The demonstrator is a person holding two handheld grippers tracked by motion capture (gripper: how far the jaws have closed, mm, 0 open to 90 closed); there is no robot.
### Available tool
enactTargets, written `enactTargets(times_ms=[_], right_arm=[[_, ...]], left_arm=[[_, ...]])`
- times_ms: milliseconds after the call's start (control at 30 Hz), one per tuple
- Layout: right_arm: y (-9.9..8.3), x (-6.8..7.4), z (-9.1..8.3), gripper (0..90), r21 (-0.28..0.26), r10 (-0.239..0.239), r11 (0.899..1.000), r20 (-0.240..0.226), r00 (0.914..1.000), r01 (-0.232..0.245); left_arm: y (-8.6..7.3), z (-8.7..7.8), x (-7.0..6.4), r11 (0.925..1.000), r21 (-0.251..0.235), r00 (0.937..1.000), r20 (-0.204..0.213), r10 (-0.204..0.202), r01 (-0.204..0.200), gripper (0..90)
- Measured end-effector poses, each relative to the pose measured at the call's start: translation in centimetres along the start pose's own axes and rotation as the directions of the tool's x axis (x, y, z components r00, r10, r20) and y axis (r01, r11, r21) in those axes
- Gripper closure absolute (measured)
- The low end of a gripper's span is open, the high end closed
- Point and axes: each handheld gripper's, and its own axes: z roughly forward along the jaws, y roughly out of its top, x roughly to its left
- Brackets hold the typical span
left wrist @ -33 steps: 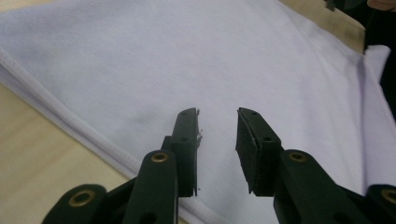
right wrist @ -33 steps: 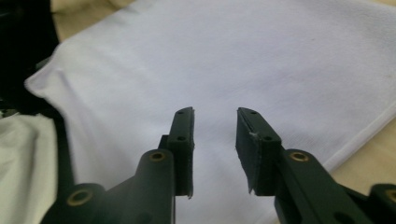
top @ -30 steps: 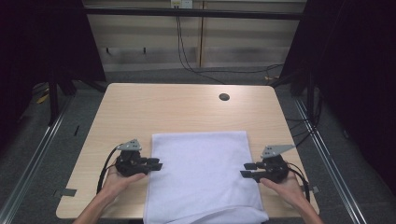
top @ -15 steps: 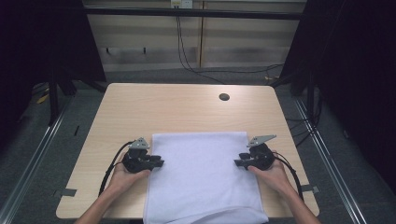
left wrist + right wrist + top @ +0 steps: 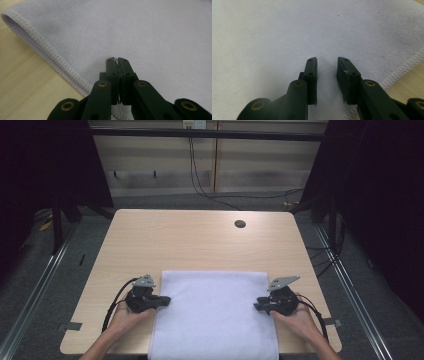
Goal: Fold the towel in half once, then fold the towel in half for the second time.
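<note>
A white towel (image 5: 215,315) lies flat on the near half of the wooden table (image 5: 200,245), and its near end hangs over the front edge. My left gripper (image 5: 164,300) rests at the towel's left hem. Seen from the left gripper view, my left gripper (image 5: 117,60) has its jaws shut together above the towel (image 5: 150,37), with the stitched hem (image 5: 50,52) off to the left. My right gripper (image 5: 257,306) sits at the towel's right hem. In its own view my right gripper (image 5: 327,62) stands open over the towel (image 5: 274,37), nothing between its jaws.
A dark round hole (image 5: 240,224) marks the table's far right. Bare wood stretches beyond the towel's far edge. Metal rails (image 5: 45,270) and dark floor flank the table, and cables (image 5: 200,175) run along the floor behind it.
The towel's far edge now lies nearer the person than before. Both grippers moved inward to the hems, then drew back toward the front edge.
</note>
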Motion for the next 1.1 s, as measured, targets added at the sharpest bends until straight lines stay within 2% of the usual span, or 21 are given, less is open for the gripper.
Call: enactTargets(times_ms=[33,100,133,233,333,467,533,600,667,733,767,867,933,1000,1067,1100], right_arm=[[0.0,0.2,0.0,69.5,0.004,-0.003,1.000,0.006,1.0000,0.003],[0.0,0.4,0.0,69.2,0.008,-0.015,1.000,0.015,0.9998,0.015],[0.0,0.4,-0.1,69.2,0.007,-0.005,1.000,-0.002,1.0000,0.005],[-0.1,0.5,-0.2,69.2,0.012,0.010,1.000,-0.018,0.9998,-0.010],[-0.4,0.9,-0.3,69.2,0.015,0.018,1.000,-0.045,0.9988,-0.017],[-0.6,1.8,-0.6,68.3,0.032,-0.001,0.999,-0.067,0.9977,0.003],[-0.6,2.1,-0.6,65.8,0.038,-0.010,0.999,-0.063,0.9979,0.013],[-0.4,2.0,-0.5,64.1,0.037,-0.004,0.999,-0.073,0.9973,0.006],[-0.1,1.7,-0.6,61.4,0.028,0.013,1.000,-0.084,0.9964,-0.011],[0.5,1.0,-0.8,60.4,-0.006,0.014,1.000,-0.058,0.9982,-0.014],[0.8,0.8,-0.9,60.3,-0.016,0.019,1.000,-0.055,0.9983,-0.020],[1.8,-0.6,-1.4,58.0,-0.075,0.046,0.996,-0.024,0.9986,-0.048],[2.4,-2.2,-1.4,56.0,-0.106,0.062,0.992,-0.011,0.9980,-0.063],[2.6,-3.3,-1.3,54.0,-0.119,0.085,0.989,0.010,0.9963,-0.083],[2.8,-4.4,-1.0,52.7,-0.122,0.107,0.987,0.025,0.9939,-0.103],[2.9,-4.7,-0.9,51.9,-0.127,0.121,0.985,0.039,0.9919,-0.115]], left_arm=[[-0.1,-0.1,-0.2,1.0000,0.000,1.0000,-0.003,-0.003,0.003,88.2],[-0.3,-0.3,-0.9,0.9997,0.018,0.9997,-0.014,0.020,-0.020,87.8],[-0.4,-0.4,-1.1,0.9995,0.022,0.9994,-0.025,0.024,-0.024,87.3],[-0.8,-0.7,-1.7,0.9990,0.029,0.9991,-0.022,0.035,-0.034,87.2],[-1.3,-1.2,-2.3,0.9989,0.038,0.9995,-0.008,0.029,-0.029,86.8],[-2.0,-1.9,-3.0,0.9979,0.056,0.9992,0.025,0.032,-0.034,83.4],[-2.1,-2.0,-3.1,0.9978,0.057,0.9989,0.035,0.032,-0.034,79.9],[-1.7,-2.2,-2.6,0.9995,0.030,0.9993,0.036,-0.002,0.001,76.0],[-1.1,-2.6,-2.1,0.9998,-0.010,0.9995,0.028,-0.014,0.014,73.8],[-0.3,-3.0,-1.4,0.9983,-0.055,0.9997,0.012,-0.019,0.020,72.0],[0.1,-3.2,-1.1,0.9977,-0.066,0.9998,-0.013,-0.016,0.015,70.8],[0.8,-3.5,0.2,0.9947,-0.099,0.9985,-0.043,-0.034,0.029,67.1],[1.3,-3.8,1.2,0.9920,-0.118,0.9945,-0.089,-0.054,0.044,63.8],[1.6,-4.0,1.9,0.9851,-0.158,0.9905,-0.108,-0.085,0.067,59.8],[1.9,-3.9,2.7,0.9877,-0.138,0.9865,-0.135,-0.092,0.073,56.7],[1.9,-3.8,3.1,0.9867,-0.140,0.9859,-0.133,-0.102,0.083,55.9]])
